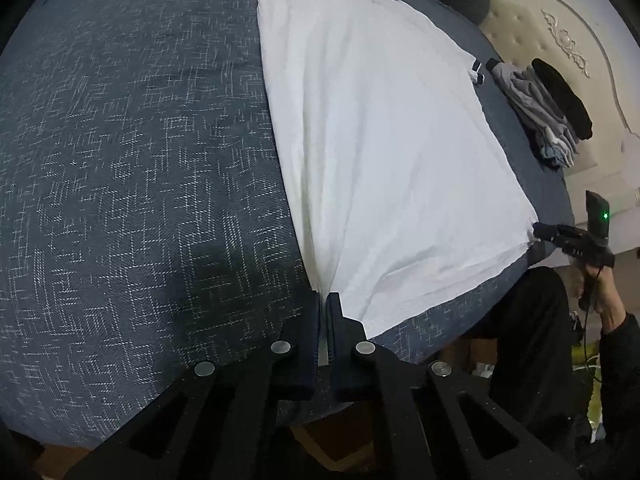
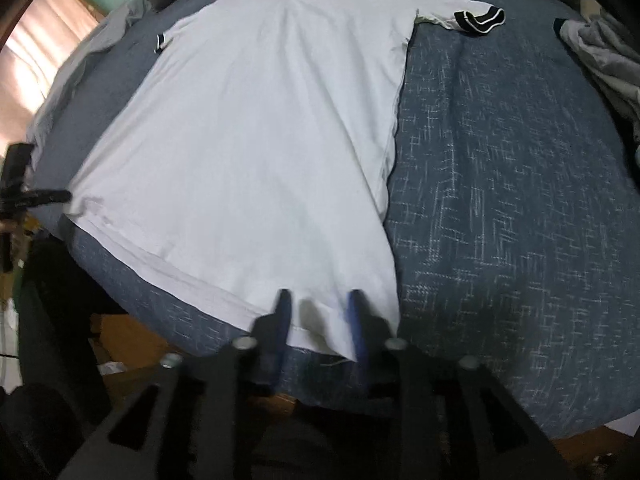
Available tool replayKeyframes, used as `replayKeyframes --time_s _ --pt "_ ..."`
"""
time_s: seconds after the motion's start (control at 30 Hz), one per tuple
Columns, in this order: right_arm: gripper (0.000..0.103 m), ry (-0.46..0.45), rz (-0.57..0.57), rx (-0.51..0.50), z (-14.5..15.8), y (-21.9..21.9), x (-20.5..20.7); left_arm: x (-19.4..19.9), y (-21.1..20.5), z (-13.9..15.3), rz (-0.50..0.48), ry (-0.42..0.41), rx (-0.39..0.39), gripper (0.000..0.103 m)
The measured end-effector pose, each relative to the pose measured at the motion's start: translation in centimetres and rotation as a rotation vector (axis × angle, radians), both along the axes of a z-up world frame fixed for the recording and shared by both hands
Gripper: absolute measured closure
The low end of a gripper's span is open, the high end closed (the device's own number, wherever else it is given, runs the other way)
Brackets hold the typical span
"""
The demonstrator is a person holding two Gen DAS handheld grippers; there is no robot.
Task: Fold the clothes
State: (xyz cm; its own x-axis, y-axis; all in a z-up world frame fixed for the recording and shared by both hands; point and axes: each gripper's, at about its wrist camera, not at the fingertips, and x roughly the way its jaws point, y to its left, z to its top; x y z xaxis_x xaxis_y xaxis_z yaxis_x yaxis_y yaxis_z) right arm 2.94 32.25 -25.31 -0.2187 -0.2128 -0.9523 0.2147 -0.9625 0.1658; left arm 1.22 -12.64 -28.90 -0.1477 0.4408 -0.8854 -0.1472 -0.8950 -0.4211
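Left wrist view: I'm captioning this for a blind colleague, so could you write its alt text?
A white polo shirt lies spread flat on a dark blue patterned bedspread, and the left claw is shut on its near hem corner. The right claw meets the other hem corner at far right, with a pile of grey clothes beyond.
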Motion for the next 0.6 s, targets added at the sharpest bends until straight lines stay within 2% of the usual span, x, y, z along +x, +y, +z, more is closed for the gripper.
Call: replayKeyframes --time_s 0.13,0.17,0.2,0.3,0.37,0.6 --pt "0.070 -0.001 0.026 0.065 -0.8 -0.7 0.5 0.0 0.2 0.2 -0.008 0.005 -0.005 0.100" --pt "0.073 0.002 0.031 0.072 -0.9 -0.8 0.6 0.0 0.3 0.3 -0.011 0.007 -0.006 0.100" --pt "0.086 0.002 0.034 0.067 -0.8 -0.8 0.7 0.0 0.4 0.4 -0.014 0.010 -0.005 0.100" --pt "0.099 0.007 0.056 0.076 -0.5 -0.9 1.0 0.0 0.2 0.7 -0.015 0.014 -0.005 0.100" --pt "0.100 0.016 0.070 0.077 0.0 -0.9 1.3 0.0 0.0 0.9 -0.013 0.017 -0.004 0.100" --pt "0.101 0.041 0.081 -0.015 2.8 0.5 1.5 0.2 -0.8 1.6 -0.014 0.025 0.006 0.100"
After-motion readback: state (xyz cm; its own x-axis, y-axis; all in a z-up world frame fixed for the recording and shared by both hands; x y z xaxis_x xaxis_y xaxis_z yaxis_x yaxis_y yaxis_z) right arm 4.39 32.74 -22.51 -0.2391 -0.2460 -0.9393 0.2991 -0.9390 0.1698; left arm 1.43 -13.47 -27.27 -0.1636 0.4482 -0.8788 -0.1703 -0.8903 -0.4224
